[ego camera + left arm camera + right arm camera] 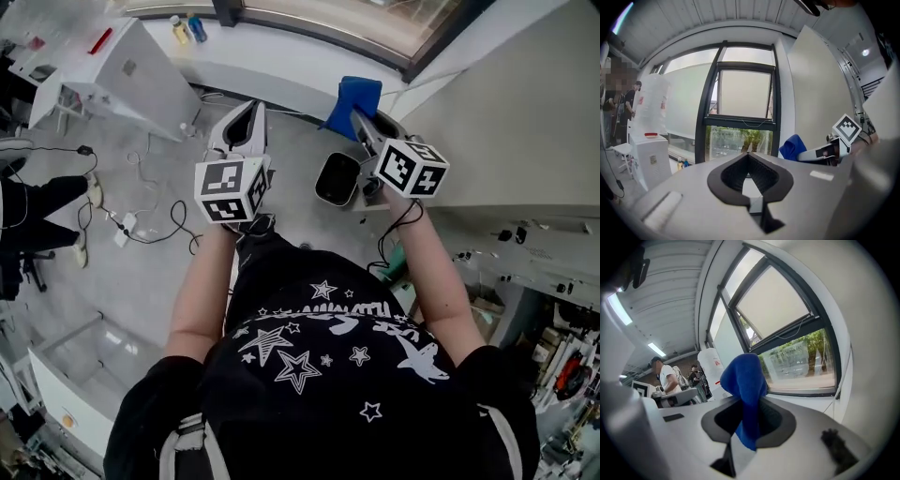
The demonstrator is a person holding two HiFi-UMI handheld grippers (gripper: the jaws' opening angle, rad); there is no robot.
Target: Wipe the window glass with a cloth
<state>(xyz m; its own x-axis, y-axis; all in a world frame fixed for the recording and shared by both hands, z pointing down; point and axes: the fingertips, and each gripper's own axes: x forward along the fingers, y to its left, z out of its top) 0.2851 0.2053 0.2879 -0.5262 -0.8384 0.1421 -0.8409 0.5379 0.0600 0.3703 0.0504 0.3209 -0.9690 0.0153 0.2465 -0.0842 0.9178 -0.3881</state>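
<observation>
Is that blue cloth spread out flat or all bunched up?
Bunched up: the blue cloth is pinched in the right tongs, its crumpled end poking up above them.

We note a white cabinet (141, 80) standing on the grey floor (122, 281) at the upper left of the head view, with a red item (100, 40) lying on its top. A yellow bottle (179, 30) and a blue bottle (197, 26) stand side by side on the white ledge (281, 70) beyond the cabinet. Black cables (150, 220) trail loosely across the floor to a white adapter (125, 230). A pale bin (337, 180) with a dark interior stands near the ledge. A bystander's legs (37, 202) show at the left edge. In the right gripper view, we see people (665, 378) standing below a ceiling strip light (656, 349).
</observation>
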